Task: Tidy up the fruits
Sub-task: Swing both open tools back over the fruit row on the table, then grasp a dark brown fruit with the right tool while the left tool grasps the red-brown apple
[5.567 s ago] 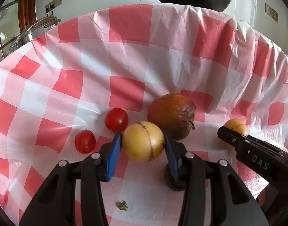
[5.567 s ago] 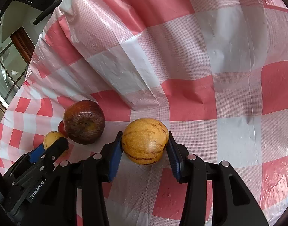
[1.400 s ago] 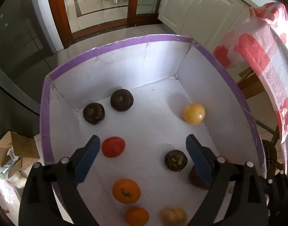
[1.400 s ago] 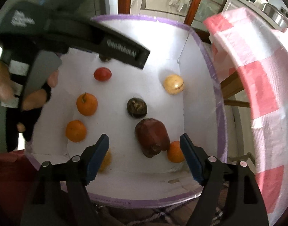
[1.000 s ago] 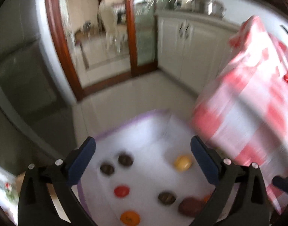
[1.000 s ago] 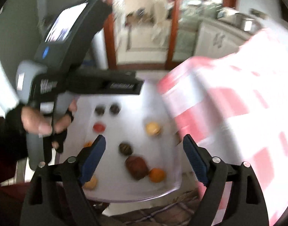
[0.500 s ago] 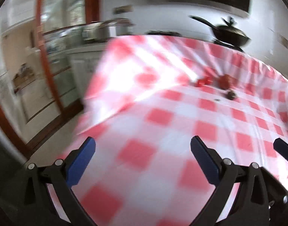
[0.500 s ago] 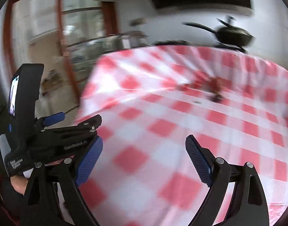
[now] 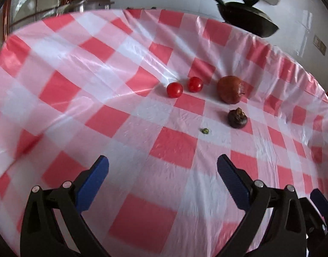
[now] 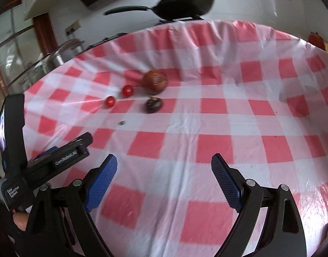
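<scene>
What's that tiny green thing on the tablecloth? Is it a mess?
A small green scrap lies alone on the checked tablecloth, in front of the two red tomatoes and left of the dark round fruit. Probably a fallen stem bit; nothing spilled.

A table under a red-and-white checked cloth (image 9: 168,150) carries two tomatoes (image 9: 174,90), a brown fruit (image 9: 230,89), a dark fruit (image 9: 237,119) and a green scrap (image 9: 205,130).

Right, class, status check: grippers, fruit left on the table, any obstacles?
Left gripper open, empty. Right gripper open, empty. Two tomatoes, brown fruit, dark fruit on cloth. Green scrap nearby, path clear.
</scene>
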A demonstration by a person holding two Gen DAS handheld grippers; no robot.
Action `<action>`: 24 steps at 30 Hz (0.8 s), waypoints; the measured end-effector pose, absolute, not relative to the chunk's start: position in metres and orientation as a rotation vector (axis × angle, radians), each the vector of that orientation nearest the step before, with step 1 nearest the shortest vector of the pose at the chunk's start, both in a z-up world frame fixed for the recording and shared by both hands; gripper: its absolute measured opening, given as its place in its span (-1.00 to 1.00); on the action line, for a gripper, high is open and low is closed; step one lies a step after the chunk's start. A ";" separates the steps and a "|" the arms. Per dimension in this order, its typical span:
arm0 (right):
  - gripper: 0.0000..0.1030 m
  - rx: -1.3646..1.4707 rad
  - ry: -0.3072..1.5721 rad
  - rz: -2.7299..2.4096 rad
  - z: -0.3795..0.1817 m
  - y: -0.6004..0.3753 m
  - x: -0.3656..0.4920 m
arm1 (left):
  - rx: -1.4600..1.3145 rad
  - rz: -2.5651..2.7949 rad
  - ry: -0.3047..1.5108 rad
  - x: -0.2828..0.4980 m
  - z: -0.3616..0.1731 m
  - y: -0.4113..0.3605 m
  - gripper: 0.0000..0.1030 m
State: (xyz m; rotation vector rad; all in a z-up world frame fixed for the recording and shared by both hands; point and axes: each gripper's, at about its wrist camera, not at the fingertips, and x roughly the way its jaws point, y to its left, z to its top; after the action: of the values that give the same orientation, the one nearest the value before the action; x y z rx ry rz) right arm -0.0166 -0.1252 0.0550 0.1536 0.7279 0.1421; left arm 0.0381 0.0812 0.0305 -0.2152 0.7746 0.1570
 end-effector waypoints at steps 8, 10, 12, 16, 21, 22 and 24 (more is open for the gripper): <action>0.69 0.140 0.787 0.083 0.042 -0.131 0.027 | -0.369 0.135 0.777 0.067 0.020 0.102 0.97; 0.69 0.137 0.800 0.072 0.037 -0.131 0.038 | -0.393 0.131 0.771 0.068 0.019 0.106 0.97; 0.69 0.135 0.813 0.066 0.032 -0.130 0.049 | -0.405 0.123 0.771 0.068 0.018 0.107 0.97; 0.69 0.123 0.829 0.048 0.025 -0.128 0.067 | -0.432 0.106 0.740 0.063 0.020 0.111 0.97; 0.69 0.149 0.841 0.052 0.023 -0.132 0.087 | -0.460 0.103 0.727 0.060 0.020 0.115 0.97; 0.69 0.157 0.841 0.057 0.023 -0.134 0.090 | -0.461 0.101 0.723 0.060 0.021 0.115 0.97; 0.69 0.178 0.842 0.067 0.022 -0.139 0.098 | -0.469 0.102 0.718 0.059 0.021 0.117 0.97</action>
State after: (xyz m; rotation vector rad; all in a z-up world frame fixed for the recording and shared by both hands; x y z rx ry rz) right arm 0.0981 -0.1386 0.0224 0.1781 0.8422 0.0668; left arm 0.0588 0.1174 0.0210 -0.4694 0.7182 0.1018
